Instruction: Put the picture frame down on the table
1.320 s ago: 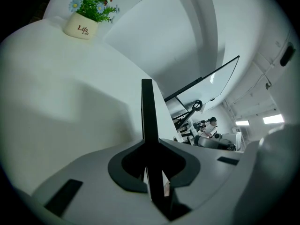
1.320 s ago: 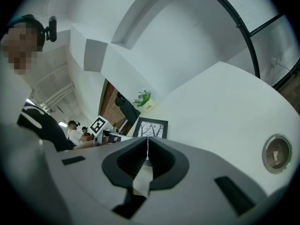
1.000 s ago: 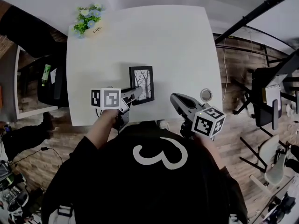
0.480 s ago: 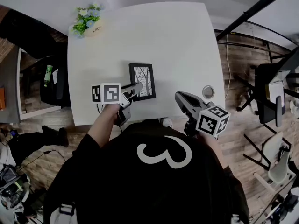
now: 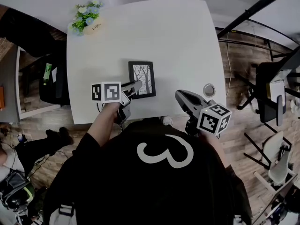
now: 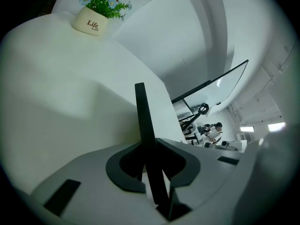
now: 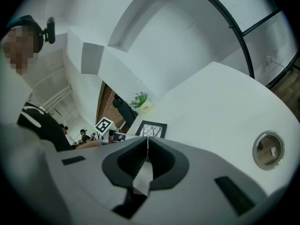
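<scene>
A black picture frame with a tree print is low over the white table, near its front edge. My left gripper is shut on the frame's near left corner. In the left gripper view the frame runs edge-on between the jaws of the left gripper. I cannot tell whether the frame rests on the table. My right gripper hovers at the table's front edge to the right, apart from the frame. Its jaws meet with nothing between them, as the right gripper view shows. That view shows the frame at a distance.
A small flower pot stands at the table's far left corner. A small round metal-rimmed object lies near the front right edge, close to my right gripper. Black stands and chairs crowd the floor to the right.
</scene>
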Action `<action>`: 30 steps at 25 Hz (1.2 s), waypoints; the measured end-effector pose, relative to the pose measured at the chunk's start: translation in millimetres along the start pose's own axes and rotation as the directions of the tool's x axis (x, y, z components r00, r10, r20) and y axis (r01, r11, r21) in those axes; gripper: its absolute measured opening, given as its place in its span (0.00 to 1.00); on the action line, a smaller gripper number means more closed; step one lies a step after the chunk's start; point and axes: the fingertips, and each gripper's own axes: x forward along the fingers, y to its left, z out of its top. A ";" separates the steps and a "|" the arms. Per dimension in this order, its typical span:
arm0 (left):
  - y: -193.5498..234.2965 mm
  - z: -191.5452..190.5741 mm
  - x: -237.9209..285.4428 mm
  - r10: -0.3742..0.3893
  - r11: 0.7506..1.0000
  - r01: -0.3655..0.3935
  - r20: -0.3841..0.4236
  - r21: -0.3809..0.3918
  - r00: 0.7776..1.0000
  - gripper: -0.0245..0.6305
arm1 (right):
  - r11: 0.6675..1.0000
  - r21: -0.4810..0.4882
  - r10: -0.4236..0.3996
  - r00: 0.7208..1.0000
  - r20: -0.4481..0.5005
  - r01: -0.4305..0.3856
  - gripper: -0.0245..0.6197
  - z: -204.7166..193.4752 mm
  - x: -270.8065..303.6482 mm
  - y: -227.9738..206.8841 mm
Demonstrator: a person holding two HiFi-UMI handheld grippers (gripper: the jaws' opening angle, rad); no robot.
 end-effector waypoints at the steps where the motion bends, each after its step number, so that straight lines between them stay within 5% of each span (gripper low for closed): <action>1: 0.8 0.0 0.0 0.001 1.000 -0.001 0.001 0.001 1.000 0.12 | 1.000 -0.001 0.000 1.000 -0.002 0.000 0.07 -0.2 0.3 0.5; 30: 22.4 -14.0 2.5 0.108 0.989 -0.106 -0.008 0.102 0.994 0.23 | 1.000 0.019 -0.009 1.000 -0.014 0.010 0.08 -13.2 13.6 17.5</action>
